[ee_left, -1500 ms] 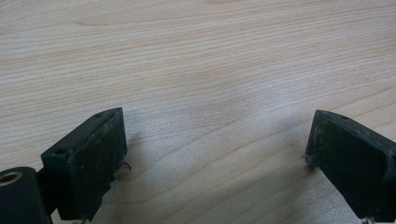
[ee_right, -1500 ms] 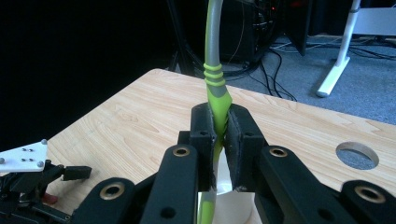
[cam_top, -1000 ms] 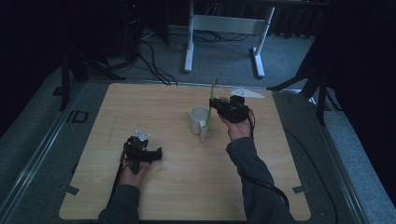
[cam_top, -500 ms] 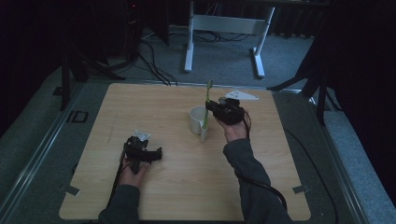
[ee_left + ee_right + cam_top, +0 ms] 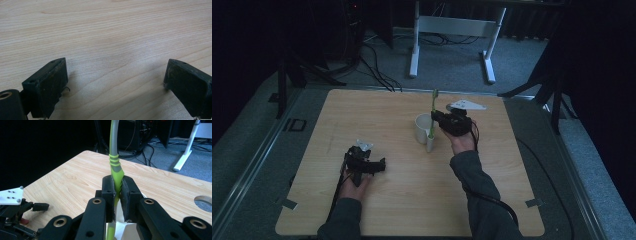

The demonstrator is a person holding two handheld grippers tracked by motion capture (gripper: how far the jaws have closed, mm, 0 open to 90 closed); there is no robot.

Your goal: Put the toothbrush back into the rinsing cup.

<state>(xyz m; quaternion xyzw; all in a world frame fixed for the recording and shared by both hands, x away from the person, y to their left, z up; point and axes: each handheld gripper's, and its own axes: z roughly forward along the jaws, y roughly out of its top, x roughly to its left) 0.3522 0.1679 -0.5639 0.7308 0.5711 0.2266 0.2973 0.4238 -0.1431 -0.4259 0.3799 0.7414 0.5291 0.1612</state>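
- High view: my right gripper (image 5: 435,121) is clamped on the toothbrush (image 5: 432,116), which stands nearly upright with its head up and its lower end at the right side of the cup (image 5: 423,128).
- High view: the cup stands on the table (image 5: 512,200), right of centre and nearer the far edge.
- High view: my left gripper (image 5: 371,167) rests on the table towards the near left corner, well apart from the cup.
- Left gripper view: my left jaws stand wide apart over bare wood (image 5: 112,37); nothing lies between them.
- Right gripper view: my right jaws press on the green grip of the toothbrush (image 5: 117,171) from both sides; its grey neck rises out of the top of the picture. The white cup (image 5: 125,230) shows below the jaws.
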